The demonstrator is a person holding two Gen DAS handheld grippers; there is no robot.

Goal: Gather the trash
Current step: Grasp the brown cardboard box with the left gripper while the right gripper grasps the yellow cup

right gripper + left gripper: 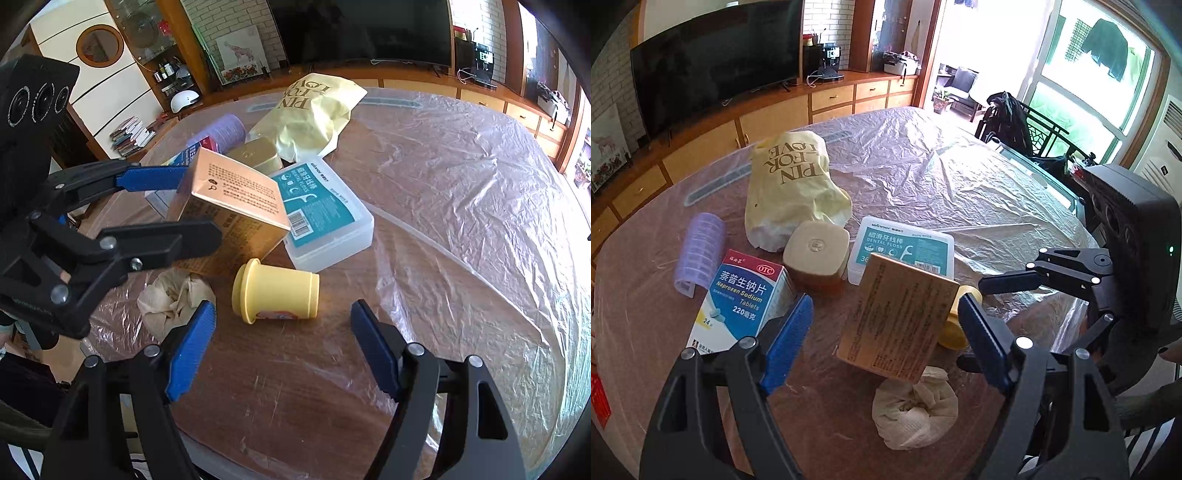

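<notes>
A crumpled paper tissue (916,413) lies near the table's front edge; it also shows in the right wrist view (173,299). A tan cardboard box (897,317) stands tilted behind it, between the fingers of my left gripper (886,325), which is open and not touching it. The box (236,206) and left gripper (184,203) also show in the right wrist view. My right gripper (282,332) is open, with a yellow cup (277,291) lying on its side just beyond its fingertips. A yellow plastic bag (794,184) lies farther back.
On the plastic-covered round table (461,221) are a dental floss box (905,247), a medicine box (738,302), a beige-lidded jar (816,254) and a purple roller (700,251). A TV cabinet stands behind; chairs stand at the right.
</notes>
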